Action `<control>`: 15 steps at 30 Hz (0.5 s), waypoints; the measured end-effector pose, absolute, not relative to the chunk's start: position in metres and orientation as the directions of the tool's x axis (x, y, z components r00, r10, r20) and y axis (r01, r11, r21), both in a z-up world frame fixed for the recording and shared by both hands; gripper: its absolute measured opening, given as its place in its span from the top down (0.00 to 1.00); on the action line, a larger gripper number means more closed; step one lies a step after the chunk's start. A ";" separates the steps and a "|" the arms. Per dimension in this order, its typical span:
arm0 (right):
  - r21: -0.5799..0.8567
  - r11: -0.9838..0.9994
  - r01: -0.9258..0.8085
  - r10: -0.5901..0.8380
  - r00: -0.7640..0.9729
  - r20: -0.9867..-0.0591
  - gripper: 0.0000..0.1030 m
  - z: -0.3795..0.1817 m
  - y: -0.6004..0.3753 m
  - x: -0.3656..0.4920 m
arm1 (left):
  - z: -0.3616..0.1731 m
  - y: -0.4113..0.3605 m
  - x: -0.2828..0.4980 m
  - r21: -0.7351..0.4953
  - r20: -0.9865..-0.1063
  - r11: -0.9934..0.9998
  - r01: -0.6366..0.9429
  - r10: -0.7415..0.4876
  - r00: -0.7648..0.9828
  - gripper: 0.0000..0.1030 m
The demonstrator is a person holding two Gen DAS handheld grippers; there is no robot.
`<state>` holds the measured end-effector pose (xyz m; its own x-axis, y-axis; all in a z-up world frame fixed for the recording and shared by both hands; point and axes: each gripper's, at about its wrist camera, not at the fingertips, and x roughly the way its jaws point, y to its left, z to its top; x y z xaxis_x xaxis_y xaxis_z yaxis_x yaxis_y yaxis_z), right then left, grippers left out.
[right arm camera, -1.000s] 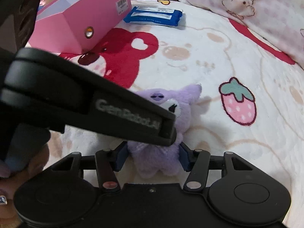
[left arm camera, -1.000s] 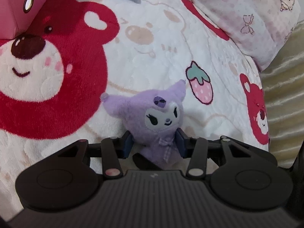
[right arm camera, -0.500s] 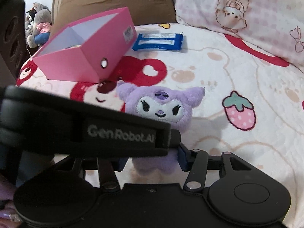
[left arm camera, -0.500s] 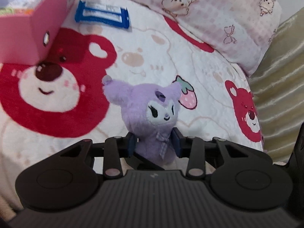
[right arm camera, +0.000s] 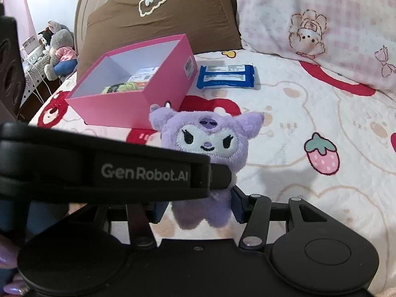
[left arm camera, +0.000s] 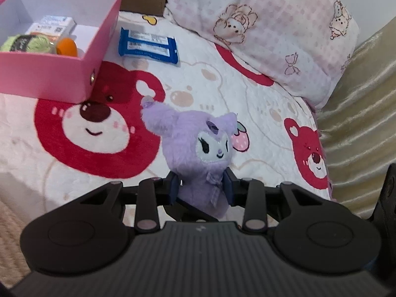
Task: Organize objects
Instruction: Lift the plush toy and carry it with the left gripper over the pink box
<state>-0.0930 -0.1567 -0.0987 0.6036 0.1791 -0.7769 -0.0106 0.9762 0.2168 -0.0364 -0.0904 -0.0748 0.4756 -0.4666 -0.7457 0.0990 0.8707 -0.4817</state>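
Note:
A purple plush doll (left arm camera: 203, 153) is held upright above the bear-print bedspread. My left gripper (left arm camera: 201, 189) is shut on its body, one pad on each side. My right gripper (right arm camera: 198, 206) is shut on the same doll (right arm camera: 208, 146) lower down; the left gripper's black body (right arm camera: 104, 170) crosses in front and hides the right gripper's left finger. An open pink box (left arm camera: 61, 74) stands at the far left and holds green yarn (left arm camera: 27, 43), an orange item and small packs. A blue packet (left arm camera: 148, 45) lies beside the box.
A pink checked pillow (left arm camera: 279, 32) lies at the back right and a brown pillow (right arm camera: 158, 22) behind the box (right arm camera: 138, 91). Gold fabric (left arm camera: 361, 113) marks the bed's right edge. Plush toys (right arm camera: 59, 49) sit on furniture at far left.
Both grippers have lifted the purple doll off the bedspread and risen. The pink box's inside and the pillows have come into view. Both stay shut on the doll.

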 end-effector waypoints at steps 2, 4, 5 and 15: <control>0.234 0.972 -0.022 0.200 0.601 -0.774 0.45 -0.091 -0.153 -0.093 | -0.067 -0.079 -0.040 -0.498 -0.737 0.863 0.087 -0.473 0.483 0.66; 0.219 0.974 -0.060 0.209 0.615 -0.761 0.45 -0.081 -0.144 -0.096 | -0.057 -0.070 -0.045 -0.499 -0.727 0.861 0.096 -0.476 0.495 0.66; 0.215 0.974 -0.076 0.215 0.620 -0.755 0.45 -0.077 -0.140 -0.097 | -0.053 -0.066 -0.047 -0.495 -0.725 0.863 0.100 -0.474 0.499 0.66; 0.249 0.957 -0.149 0.286 0.632 -0.720 0.45 -0.040 -0.111 -0.087 | -0.013 -0.030 -0.060 -0.478 -0.686 0.873 0.096 -0.440 0.580 0.66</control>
<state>-0.0872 -0.1113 -0.0398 0.6317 0.2861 -0.7205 -0.1493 0.9569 0.2491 -0.0601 -0.0298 -0.0135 0.5800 -0.4396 -0.6858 0.0961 0.8730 -0.4782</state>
